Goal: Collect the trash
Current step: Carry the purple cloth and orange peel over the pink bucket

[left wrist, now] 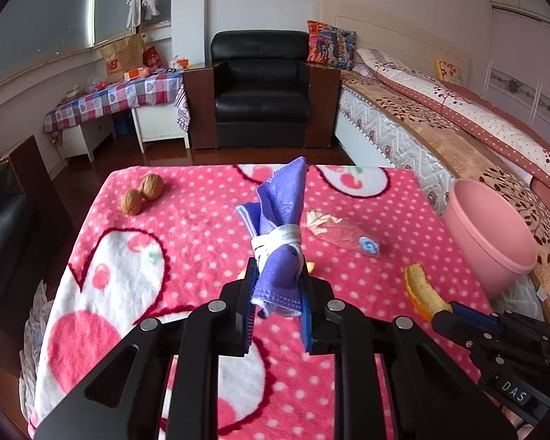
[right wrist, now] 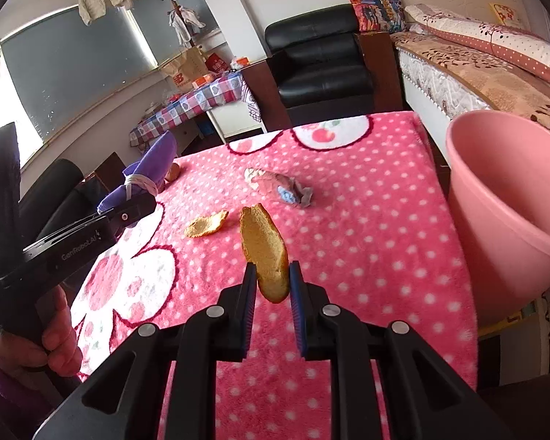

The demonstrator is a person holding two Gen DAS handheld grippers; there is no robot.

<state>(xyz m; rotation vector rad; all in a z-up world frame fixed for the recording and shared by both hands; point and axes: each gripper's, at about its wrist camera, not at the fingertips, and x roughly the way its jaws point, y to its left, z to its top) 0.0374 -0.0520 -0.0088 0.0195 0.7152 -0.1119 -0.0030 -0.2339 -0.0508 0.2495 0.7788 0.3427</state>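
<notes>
Where the pink bucket [right wrist: 509, 198] stands at the right edge of the pink dotted blanket [right wrist: 366, 227], I see only its bare inner wall; its bottom is cut off from my right wrist view, so I cannot tell its contents. My right gripper [right wrist: 272, 282] is clamped on an orange peel [right wrist: 266, 253], held clear of the blanket, its long axis running up and away from the pads, tilted slightly left. My left gripper [left wrist: 278, 295] grips a purple cloth bundle [left wrist: 280, 227] tied with a white band [left wrist: 277, 240]; the bundle stands nearly upright, its free corner pointing up and slightly right. A second, smaller peel [right wrist: 206, 224] lies flat on the blanket, near the held one. Beyond it lies a crumpled wrapper [right wrist: 278, 185], its print too small to read. Two walnuts [left wrist: 142, 194] sit touching near the far left corner. A hand [right wrist: 53, 344] holds the left gripper's handle, partly cut off.
</notes>
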